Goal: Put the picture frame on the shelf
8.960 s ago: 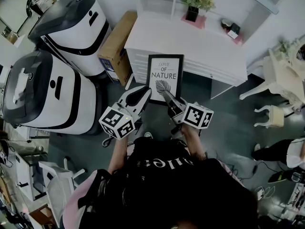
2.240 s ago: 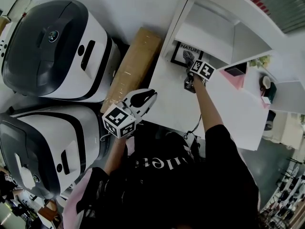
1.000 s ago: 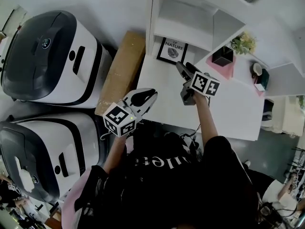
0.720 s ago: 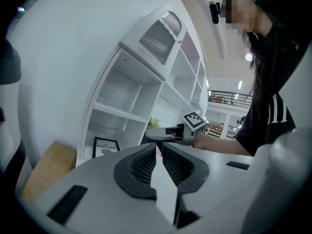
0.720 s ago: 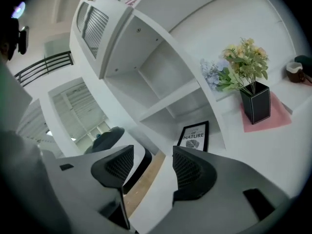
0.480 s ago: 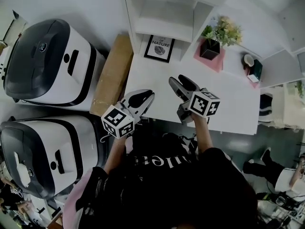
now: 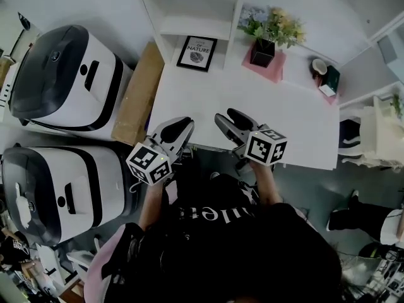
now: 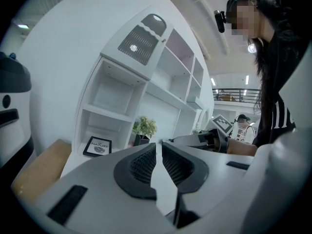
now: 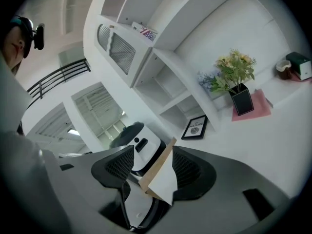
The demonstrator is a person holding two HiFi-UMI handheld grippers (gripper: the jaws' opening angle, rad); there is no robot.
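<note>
Two bulky white-and-dark machines point(image 7: 60, 77) at my left; one cardboard box point(image 7: 136, 100) between them and white surface point(image 7: 284, 118). My two grippers hover over surface's near edge. Left gripper point(image 7: 180, 125) all but closed, only thin slit, nothing in it. Right gripper point(image 7: 229, 117) partly open, nothing held. Farther back, one picture frame point(image 7: 197, 53) stands in lowest compartment of shelf point(image 7: 189, 27), well apart from both grippers. Right of it, one potted plant point(image 7: 265, 40) on pink mat point(image 7: 273, 71).

The head view looks steeply down on the white surface point(image 7: 252, 100), while both gripper views, low along their jaws, share its shelf point(image 7: 189, 24) and picture frame point(image 7: 197, 53).
</note>
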